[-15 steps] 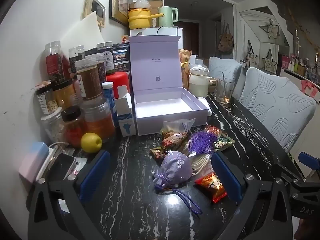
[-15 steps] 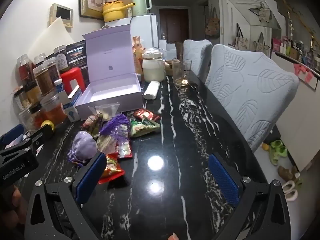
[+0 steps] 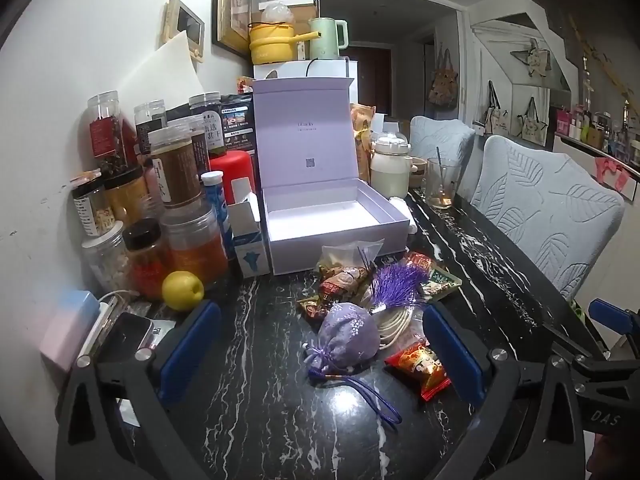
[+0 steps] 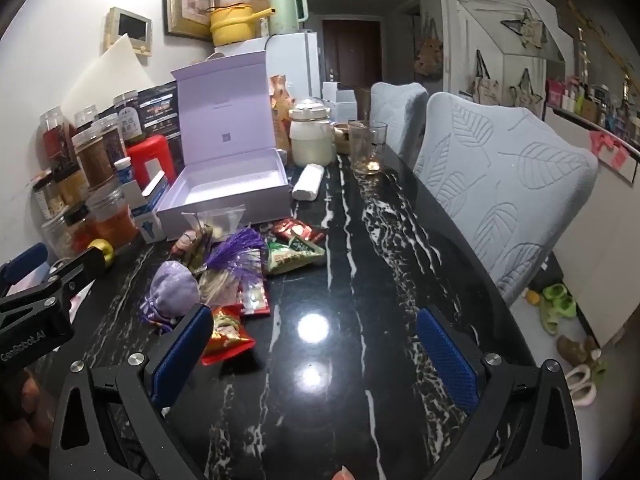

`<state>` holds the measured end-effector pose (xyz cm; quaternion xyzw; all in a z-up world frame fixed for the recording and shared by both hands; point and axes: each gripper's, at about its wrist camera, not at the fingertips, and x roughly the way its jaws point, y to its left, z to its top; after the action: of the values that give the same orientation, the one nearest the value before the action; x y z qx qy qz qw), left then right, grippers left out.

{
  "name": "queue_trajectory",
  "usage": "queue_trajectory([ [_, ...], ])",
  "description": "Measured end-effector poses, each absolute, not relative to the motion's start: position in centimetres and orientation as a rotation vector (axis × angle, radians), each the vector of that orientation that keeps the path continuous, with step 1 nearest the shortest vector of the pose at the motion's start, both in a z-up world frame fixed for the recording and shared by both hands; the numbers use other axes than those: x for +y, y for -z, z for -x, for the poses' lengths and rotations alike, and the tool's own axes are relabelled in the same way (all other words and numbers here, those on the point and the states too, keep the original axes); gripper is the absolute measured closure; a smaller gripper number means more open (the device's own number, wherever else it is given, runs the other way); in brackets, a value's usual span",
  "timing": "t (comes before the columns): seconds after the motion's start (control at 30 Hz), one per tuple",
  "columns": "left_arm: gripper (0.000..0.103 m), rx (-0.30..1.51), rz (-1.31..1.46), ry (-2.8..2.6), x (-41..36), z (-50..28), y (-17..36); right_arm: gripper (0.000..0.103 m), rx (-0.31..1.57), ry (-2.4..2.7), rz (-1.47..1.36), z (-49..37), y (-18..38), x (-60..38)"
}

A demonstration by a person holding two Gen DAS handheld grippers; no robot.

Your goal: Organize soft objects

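Change: both views sit almost as half a second ago; the left view has crept a touch nearer, so the lilac pouch (image 3: 349, 338) lies slightly lower between the pads.
Pouch look: soft lilac fabric with a pale floral print, gathered neck knotted with a purple cord (image 3: 370, 394) that trails toward the camera.
Pouch place: on the black marbled worktop (image 3: 256, 412), in front of the open lilac box (image 3: 332, 216), touching a purple tassel (image 3: 396, 286) and a coil of cream cord.
Neighbours: a red snack packet (image 3: 420, 366) just right of the pouch; more packets nearer the box.
Left hand-held gripper (image 3: 320, 350): released, blue pads wide apart, hanging above the pouch without touching it.
Right hand-held gripper (image 4: 316, 354): released, over bare worktop, its left pad beside the red packet.
Unchanged: pouch, packets and box lie where they were.
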<state>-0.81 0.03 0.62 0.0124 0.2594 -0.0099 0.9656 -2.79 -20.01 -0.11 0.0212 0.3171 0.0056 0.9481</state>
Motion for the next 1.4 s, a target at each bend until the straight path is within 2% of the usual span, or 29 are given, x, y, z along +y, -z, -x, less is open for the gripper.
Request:
queue_trajectory([
  [1.4, 0.000, 0.525, -0.028, 0.051, -0.1, 2.0, -1.4, 0.000, 0.634, -0.028, -0.037, 3.3, -0.5, -19.5],
])
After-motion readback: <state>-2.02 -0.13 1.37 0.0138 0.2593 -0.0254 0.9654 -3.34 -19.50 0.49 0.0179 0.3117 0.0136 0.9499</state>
